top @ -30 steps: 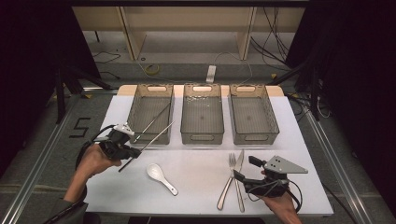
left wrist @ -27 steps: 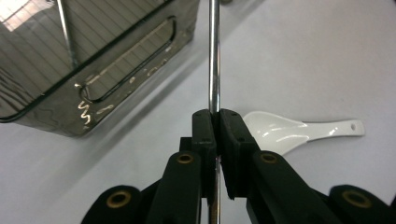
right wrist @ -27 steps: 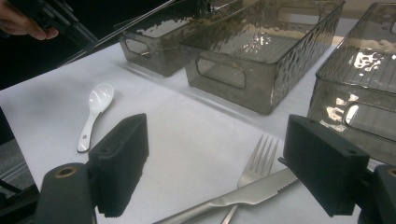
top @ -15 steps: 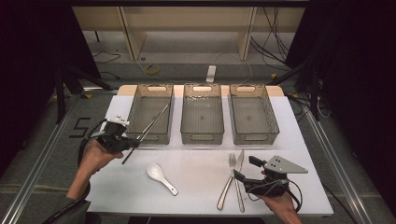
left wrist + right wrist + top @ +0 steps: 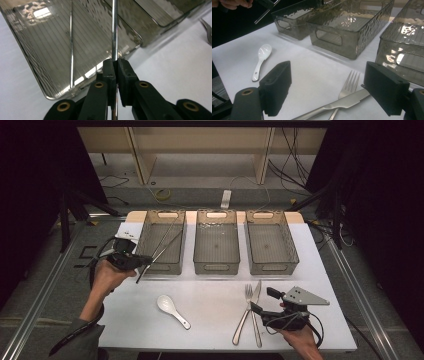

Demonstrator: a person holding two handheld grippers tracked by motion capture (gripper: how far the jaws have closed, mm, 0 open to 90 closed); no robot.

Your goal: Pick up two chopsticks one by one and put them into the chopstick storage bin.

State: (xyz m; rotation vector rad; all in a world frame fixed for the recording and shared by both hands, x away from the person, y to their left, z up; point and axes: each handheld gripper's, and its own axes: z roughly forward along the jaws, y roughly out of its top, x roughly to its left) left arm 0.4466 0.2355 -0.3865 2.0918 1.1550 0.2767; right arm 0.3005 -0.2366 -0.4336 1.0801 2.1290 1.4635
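A: What do we have in the left gripper (image 5: 134,262)?

B: Its jaws are closed tight on a thin, shiny metal chopstick (image 5: 114,32), which runs straight out from the pads. In the high view we see that chopstick (image 5: 161,251) slanting up over the near wall of the leftmost smoky-grey clear plastic bin (image 5: 143,234).

A: And inside that bin?

B: A second thin metal chopstick (image 5: 71,47) lies on its ribbed floor (roughly parallel to the held one).

A: The right gripper (image 5: 262,301)?

B: We see its jaws standing wide apart with nothing between the pads, low over the white table (image 5: 210,295). Just ahead of them a steel fork (image 5: 348,85) and a serrated steel knife (image 5: 339,103) lie crossed, the knife over the fork's handle. A white ceramic soup spoon (image 5: 171,309) lies well apart, toward the left.
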